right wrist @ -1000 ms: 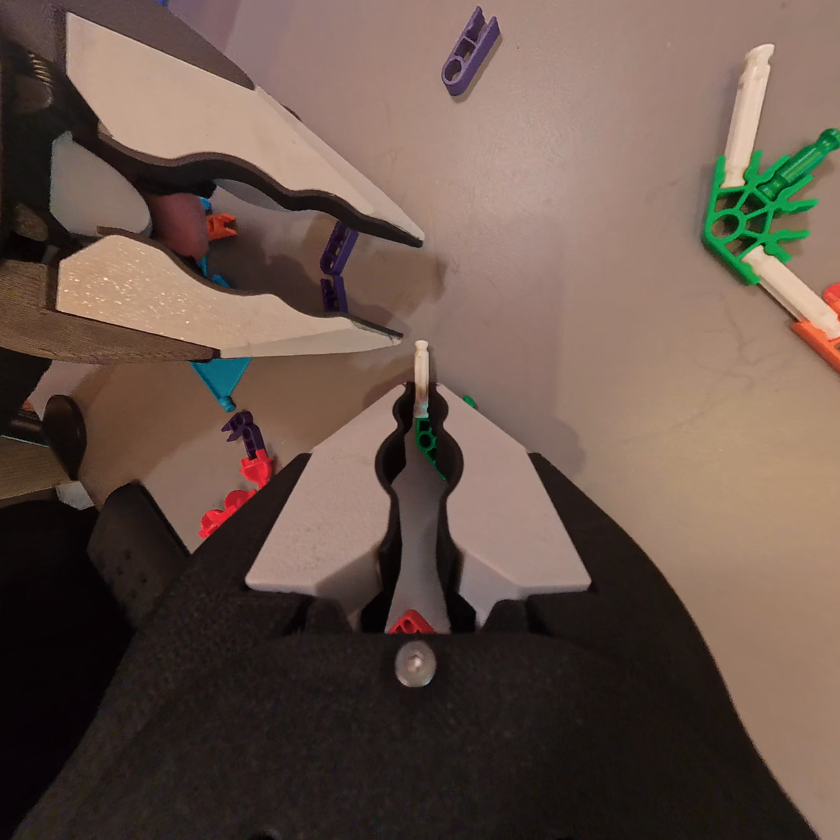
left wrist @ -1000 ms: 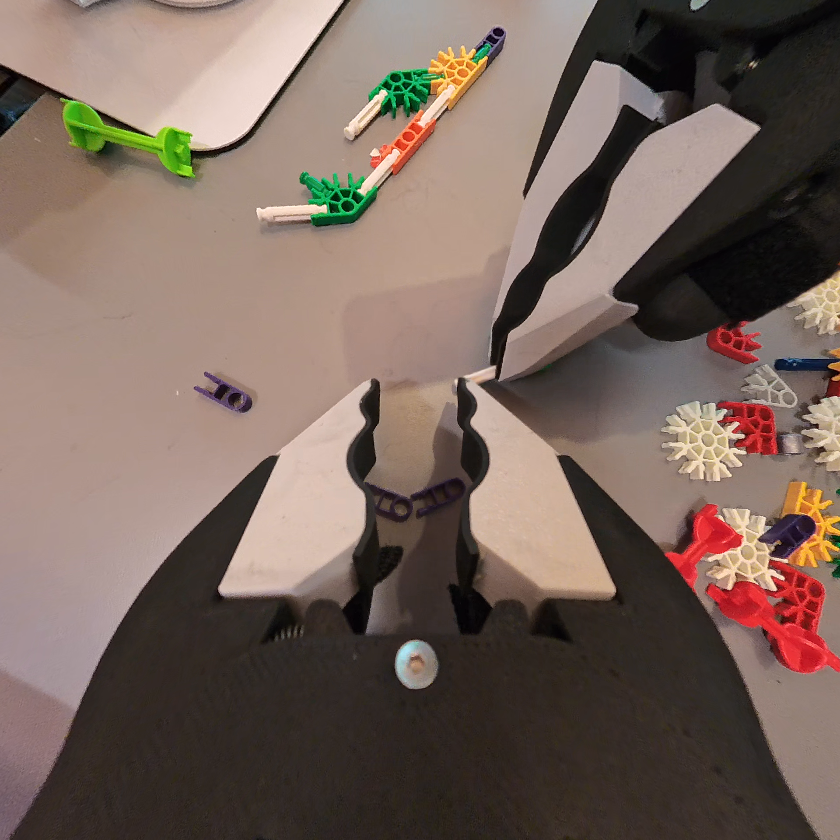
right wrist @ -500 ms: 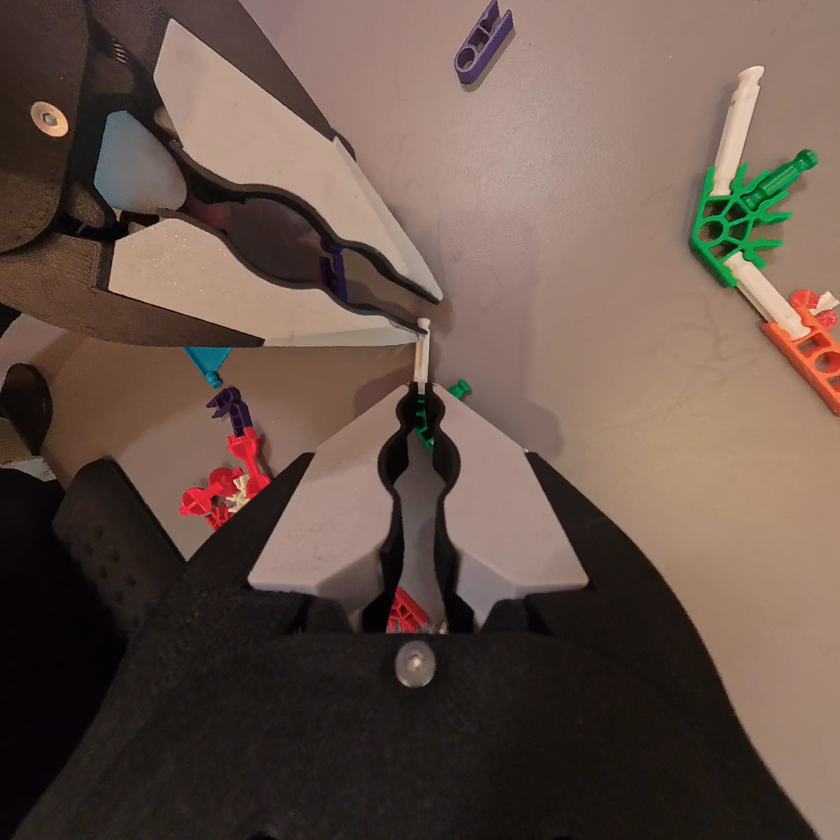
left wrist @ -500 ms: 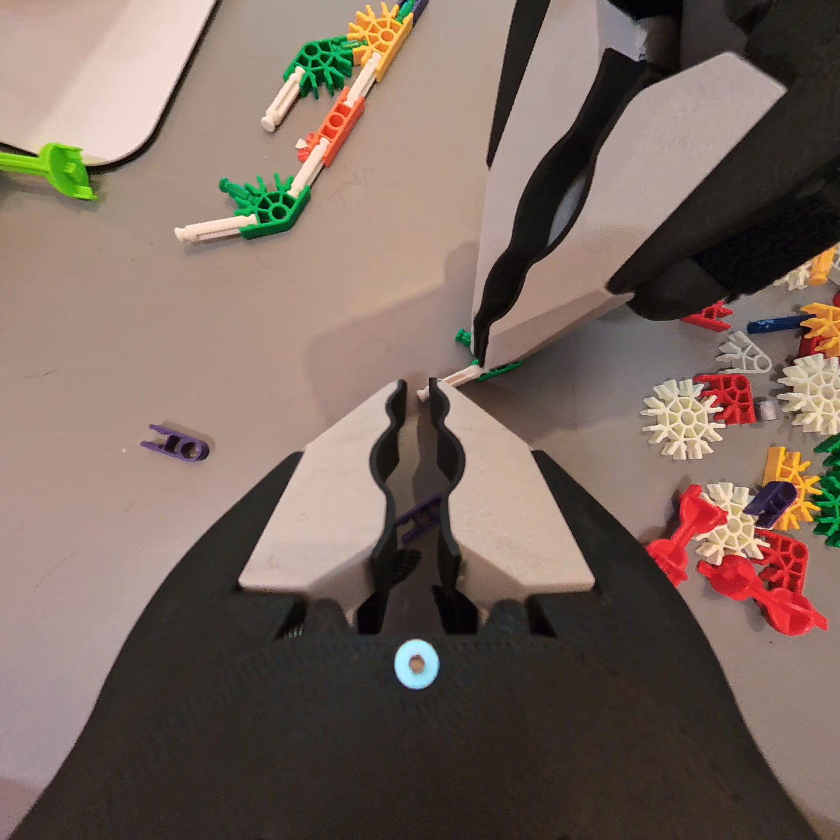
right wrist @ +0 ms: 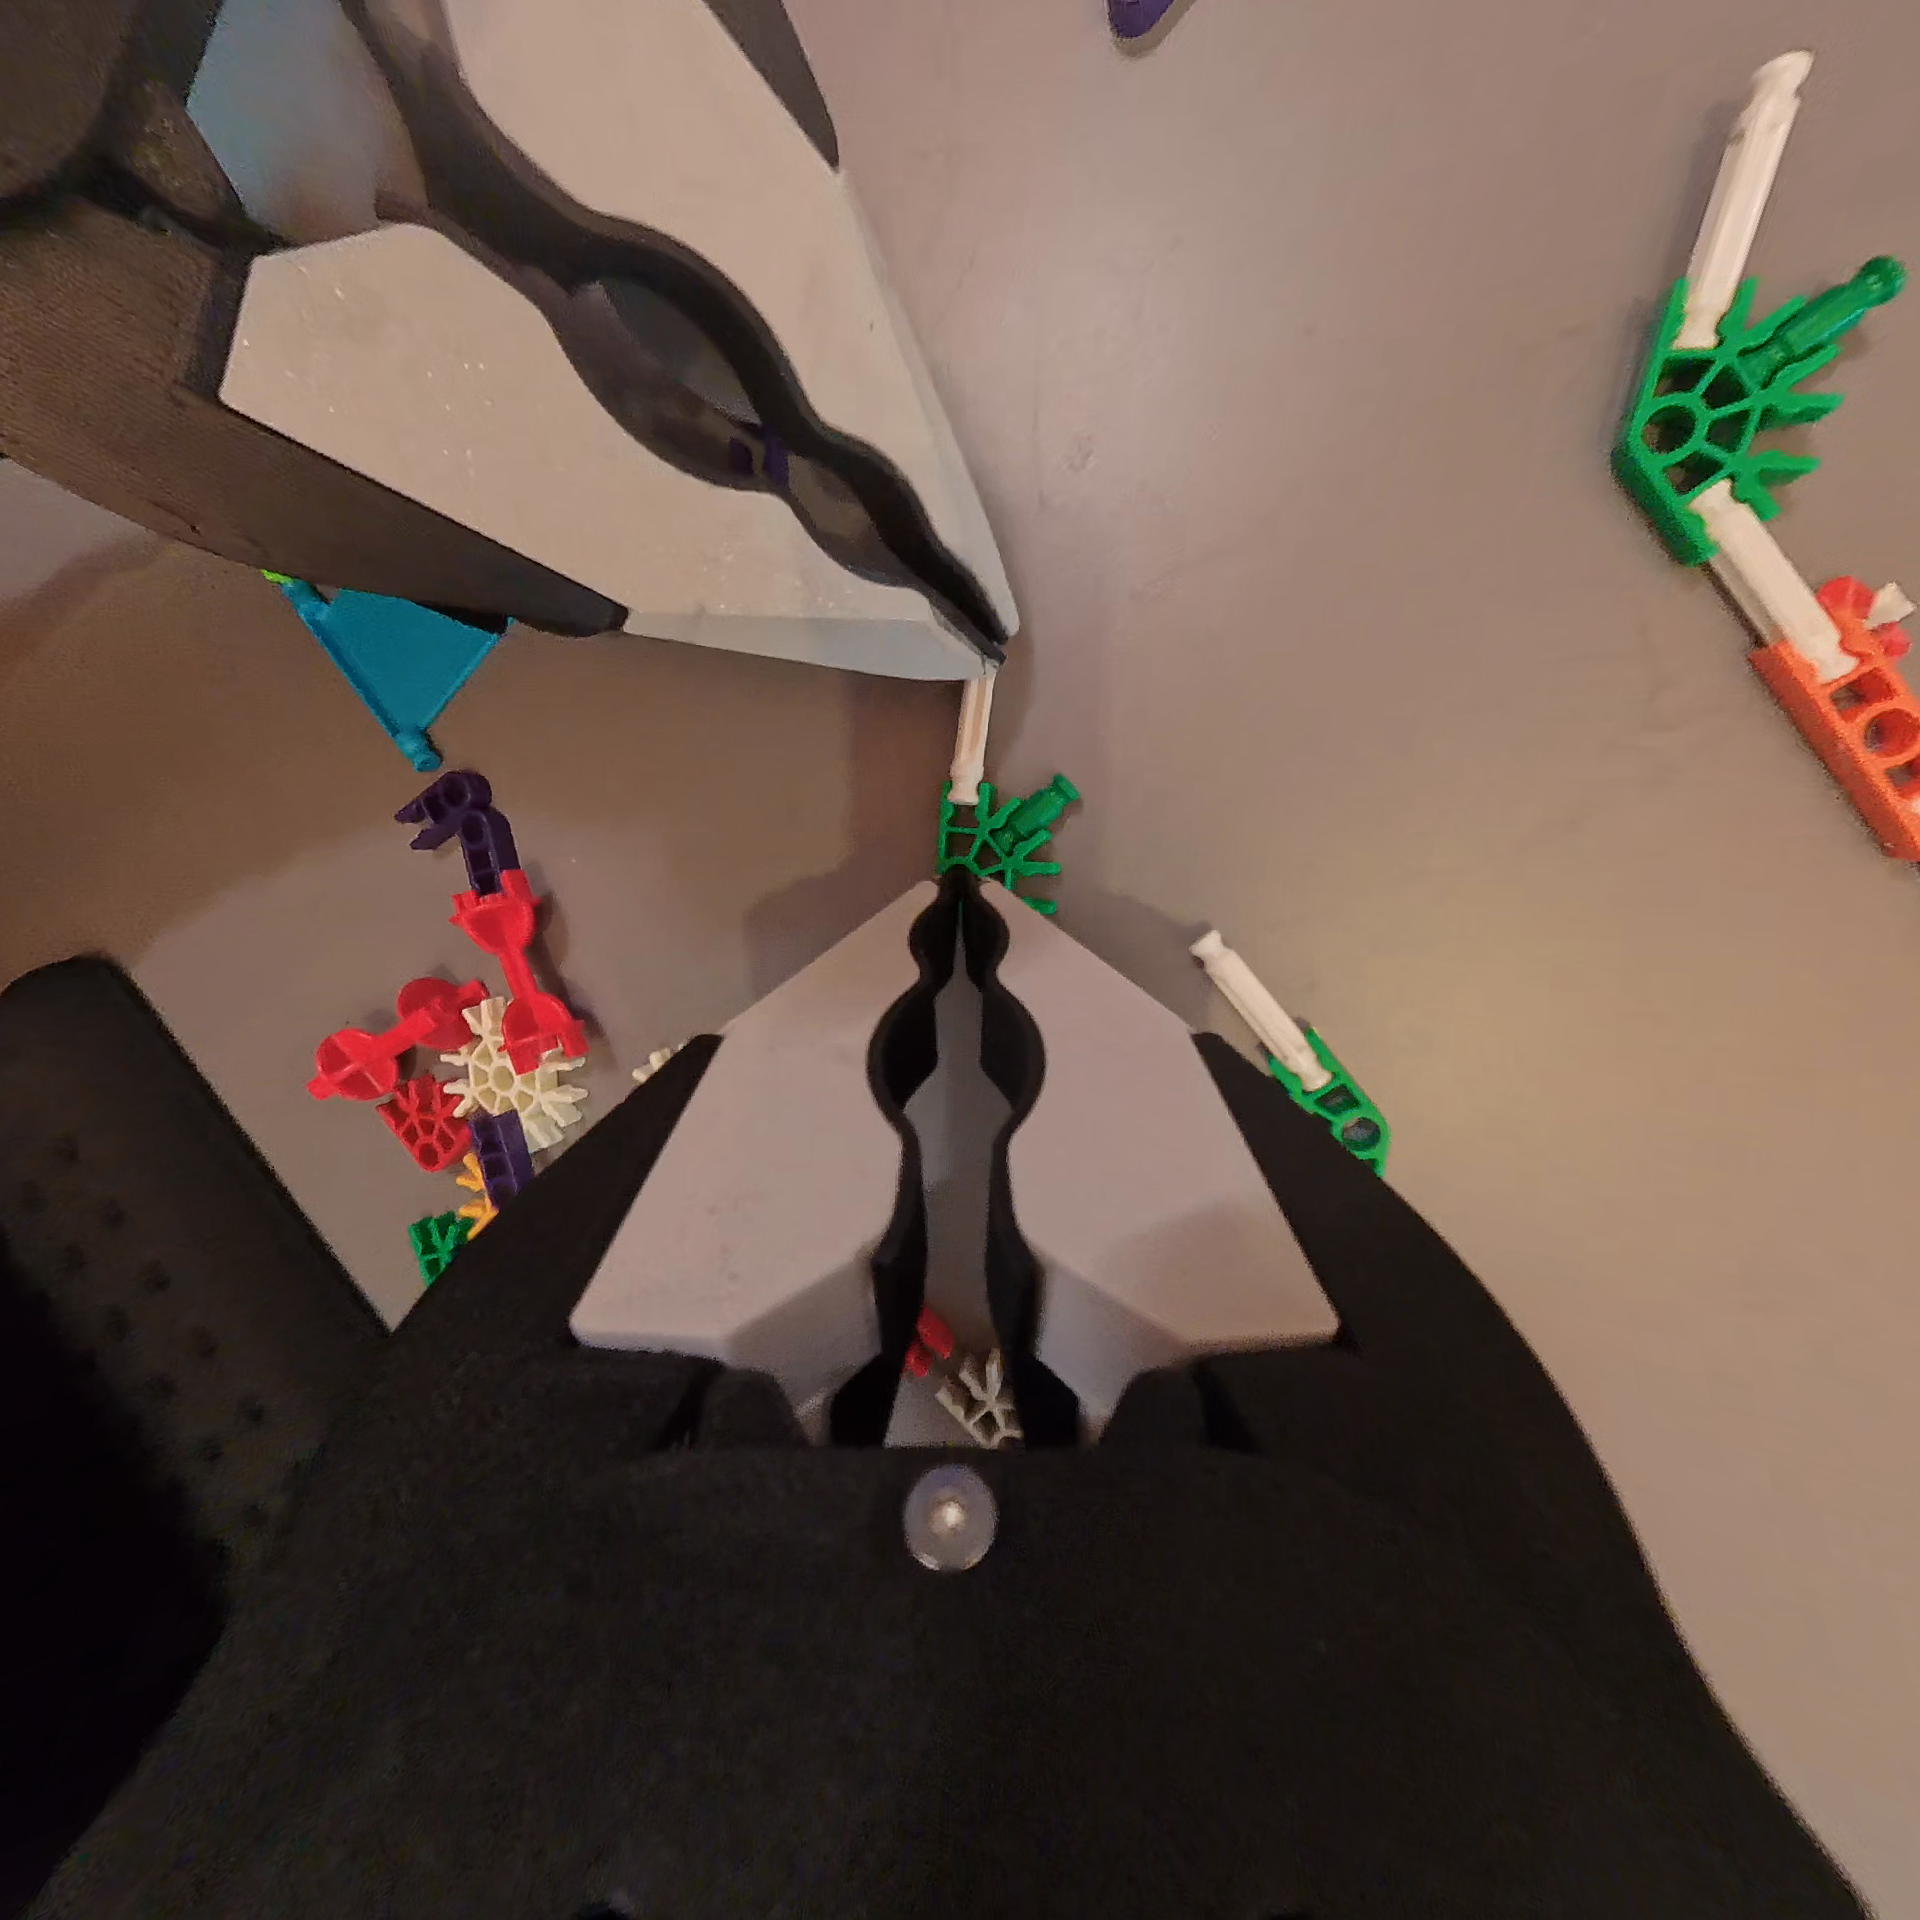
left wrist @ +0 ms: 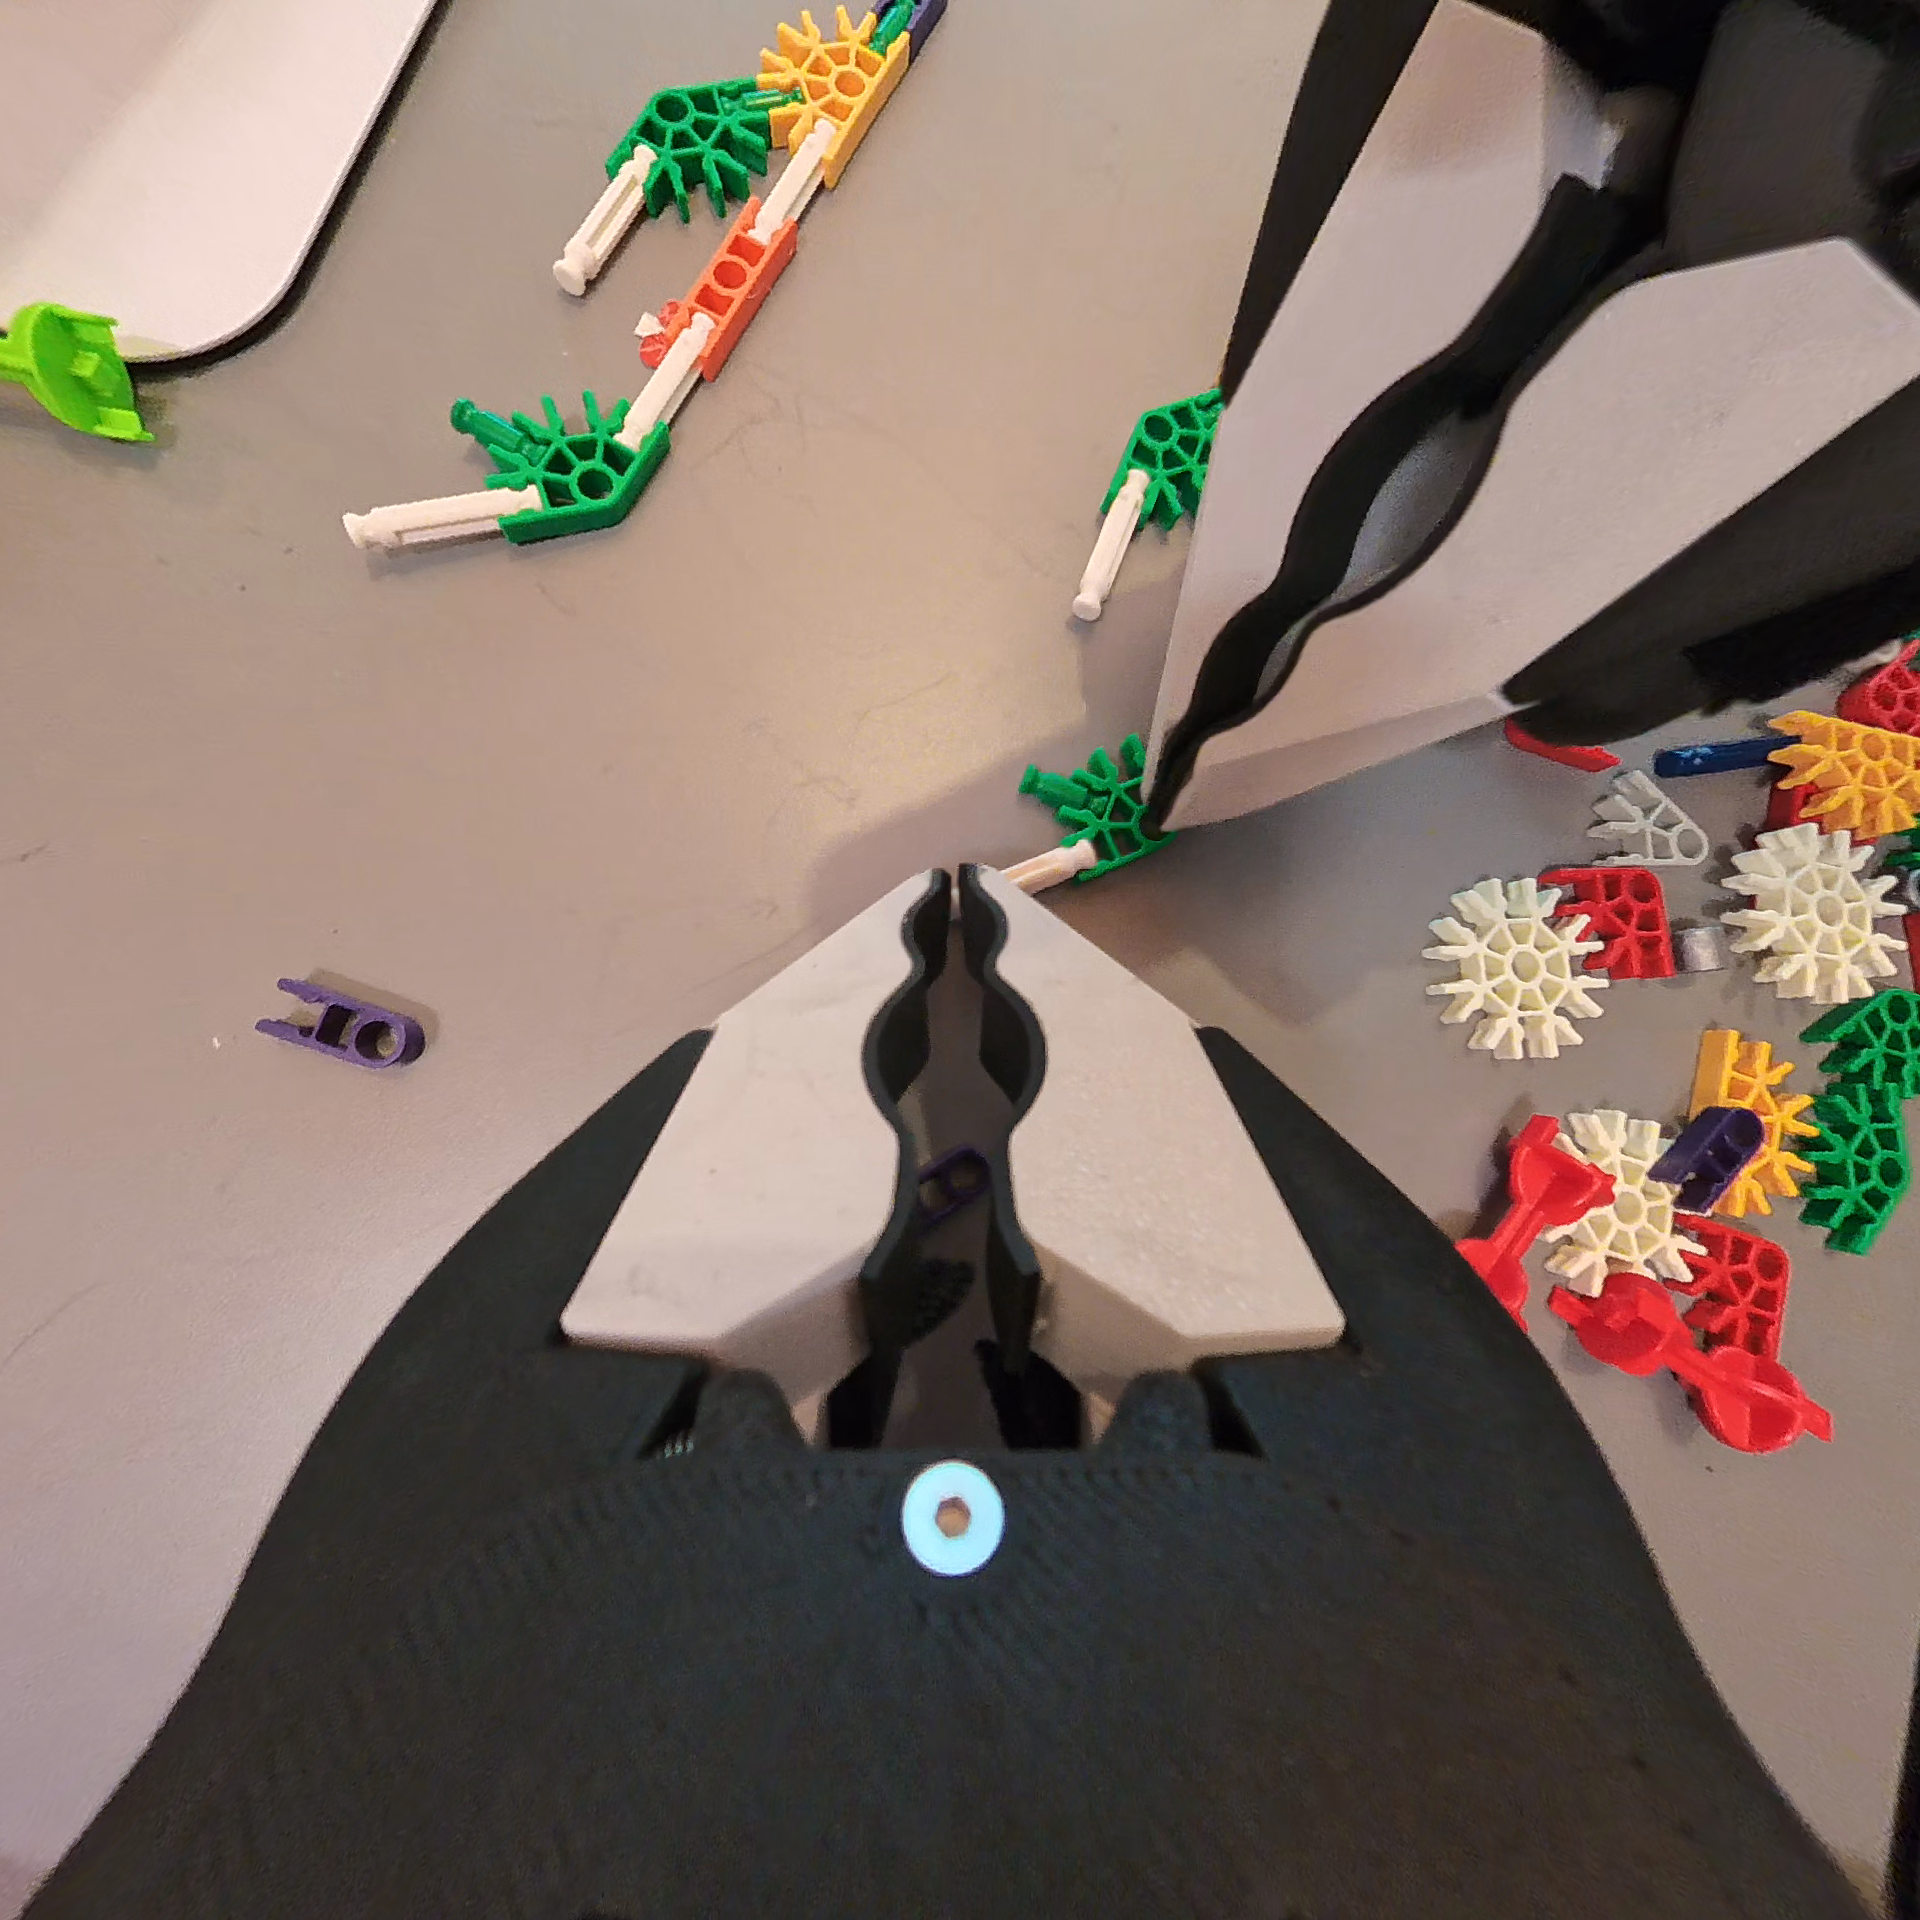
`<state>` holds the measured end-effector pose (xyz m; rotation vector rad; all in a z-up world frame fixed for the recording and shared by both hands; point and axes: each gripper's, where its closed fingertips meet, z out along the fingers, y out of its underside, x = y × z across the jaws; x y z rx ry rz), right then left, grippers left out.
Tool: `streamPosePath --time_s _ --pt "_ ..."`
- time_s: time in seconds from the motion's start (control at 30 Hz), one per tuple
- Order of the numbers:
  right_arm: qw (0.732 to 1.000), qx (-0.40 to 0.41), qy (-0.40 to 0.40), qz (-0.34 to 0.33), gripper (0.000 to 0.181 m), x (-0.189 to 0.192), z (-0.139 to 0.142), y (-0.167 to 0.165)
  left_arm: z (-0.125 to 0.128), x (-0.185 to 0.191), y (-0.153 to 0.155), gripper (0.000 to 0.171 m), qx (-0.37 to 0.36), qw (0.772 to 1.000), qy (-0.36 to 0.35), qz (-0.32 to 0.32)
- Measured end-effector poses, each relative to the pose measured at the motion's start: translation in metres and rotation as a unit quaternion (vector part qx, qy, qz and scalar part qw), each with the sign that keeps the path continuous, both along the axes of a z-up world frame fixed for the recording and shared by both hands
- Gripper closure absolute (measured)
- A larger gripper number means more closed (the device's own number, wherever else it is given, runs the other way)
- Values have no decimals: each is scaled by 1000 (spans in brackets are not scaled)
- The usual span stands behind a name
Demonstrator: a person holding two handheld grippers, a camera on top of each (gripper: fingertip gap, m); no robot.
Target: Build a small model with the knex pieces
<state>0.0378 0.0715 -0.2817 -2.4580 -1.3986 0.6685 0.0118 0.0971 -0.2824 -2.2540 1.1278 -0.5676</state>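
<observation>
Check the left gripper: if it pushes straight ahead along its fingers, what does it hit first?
The left gripper looks shut on the white rod; straight on, it would likely meet the green connector that the right gripper pinches. Depth unclear.

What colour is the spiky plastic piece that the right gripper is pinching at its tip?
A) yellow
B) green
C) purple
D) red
B: the right gripper is shut on the green spiky plastic connector, which has a white rod plugged into it.
</observation>
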Motion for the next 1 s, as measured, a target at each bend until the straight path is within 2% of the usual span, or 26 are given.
streamPosePath --time_s 0.2,0.3,0.43,0.53,0.6,0.7,0.87,1.0 --pt "1000 8 7 -2 181 0 -1 -1 -5 4 -6 171 1 1000 3 1" --pt "1000 6 8 -1 181 1 -1 -3 1 -4 -4 166 6 1000 -9 12" --pt "1000 8 9 4 181 3 -1 -4 12 -10 -21 160 -20 1000 -15 -15" --pt "1000 9 15 5 181 2 -1 -4 7 -2 -31 150 -22 999 5 -28" --pt "1000 11 16 9 181 3 -1 -4 -4 -2 -33 153 -19 999 38 -30" --pt "1000 11 14 26 181 6 -1 -7 -6 1 -31 168 1 998 54 -37" --pt "996 14 1 89 181 17 -1 -11 0 3 -33 168 37 993 67 -86" --pt "996 16 17 91 180 21 5 -10 8 8 -39 168 45 986 62 -145"
